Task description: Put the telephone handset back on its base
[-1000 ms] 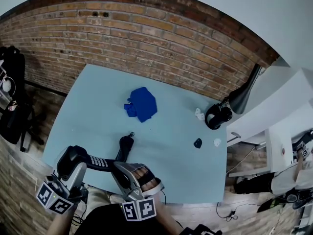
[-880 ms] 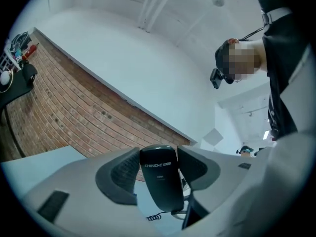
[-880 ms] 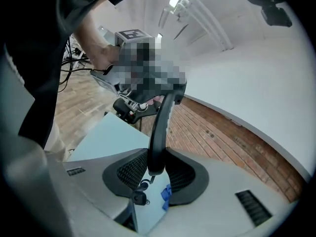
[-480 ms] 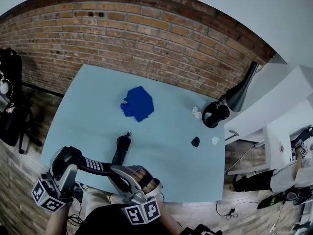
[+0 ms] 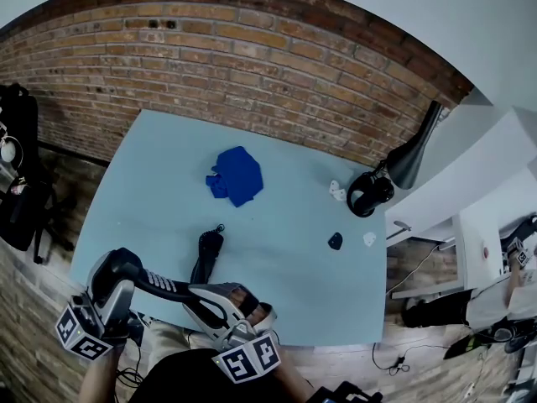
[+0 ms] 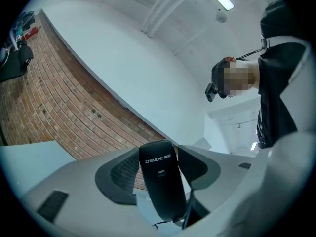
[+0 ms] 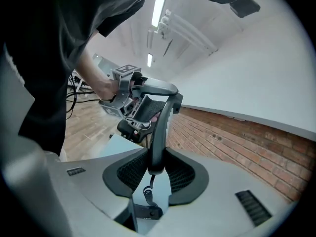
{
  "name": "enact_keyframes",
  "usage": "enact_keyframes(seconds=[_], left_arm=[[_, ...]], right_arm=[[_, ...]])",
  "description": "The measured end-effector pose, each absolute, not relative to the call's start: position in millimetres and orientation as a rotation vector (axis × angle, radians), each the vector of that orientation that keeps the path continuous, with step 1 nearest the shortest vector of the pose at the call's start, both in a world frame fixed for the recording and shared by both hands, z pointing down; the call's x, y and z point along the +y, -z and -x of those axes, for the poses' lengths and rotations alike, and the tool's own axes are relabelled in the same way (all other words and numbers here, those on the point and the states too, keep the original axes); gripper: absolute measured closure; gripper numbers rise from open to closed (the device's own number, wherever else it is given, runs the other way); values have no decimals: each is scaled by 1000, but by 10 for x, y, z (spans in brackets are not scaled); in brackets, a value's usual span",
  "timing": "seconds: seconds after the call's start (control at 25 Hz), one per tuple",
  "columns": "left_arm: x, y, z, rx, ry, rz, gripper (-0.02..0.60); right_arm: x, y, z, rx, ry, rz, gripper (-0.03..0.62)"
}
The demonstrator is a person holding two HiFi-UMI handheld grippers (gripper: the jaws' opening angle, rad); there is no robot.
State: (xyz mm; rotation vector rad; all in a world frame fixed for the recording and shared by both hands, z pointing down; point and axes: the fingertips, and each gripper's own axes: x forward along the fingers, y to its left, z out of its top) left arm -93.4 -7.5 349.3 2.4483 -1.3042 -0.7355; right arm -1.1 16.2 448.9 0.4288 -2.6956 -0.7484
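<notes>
The left gripper (image 6: 158, 169) has its jaws closed on one end of the black handset (image 6: 163, 191). The right gripper (image 7: 157, 174) clamps the other end edge-on between narrowly parted jaws, and a coiled cord (image 7: 147, 194) hangs below. Compared with a second ago, both grips are unchanged and the handset has barely shifted. It is held level above the near-left corner of the table (image 5: 151, 183), close to the near edge. The slim dark base (image 5: 207, 254) lies just beyond it, near the right gripper. Past the base the table is open up to a blue cloth (image 5: 237, 175) at the middle. Headphones (image 5: 369, 196) and a lamp (image 5: 411, 162) crowd the far-right edge, and a brick wall (image 5: 252, 65) runs behind the far edge.
</notes>
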Motion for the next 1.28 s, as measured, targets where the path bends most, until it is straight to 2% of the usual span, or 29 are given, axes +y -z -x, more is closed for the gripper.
enact_keyframes(seconds=[0.4, 0.76, 1.08, 1.28], left_arm=[[-101, -3670, 984, -1411, 813, -2139, 342], [-219, -3784, 1073, -1559, 727, -2025, 344], [-216, -3754, 804, -1610, 567, -2110, 344], [-221, -3653, 648, -1643, 498, -2199, 344]], right_arm=[[123, -4641, 4, -2544, 917, -466, 470], [43, -4603, 26, -2670, 696, -501, 463], [-19, -4822, 224, -2587, 600, -475, 416], [-56, -4805, 165, -2653, 468, -492, 450]])
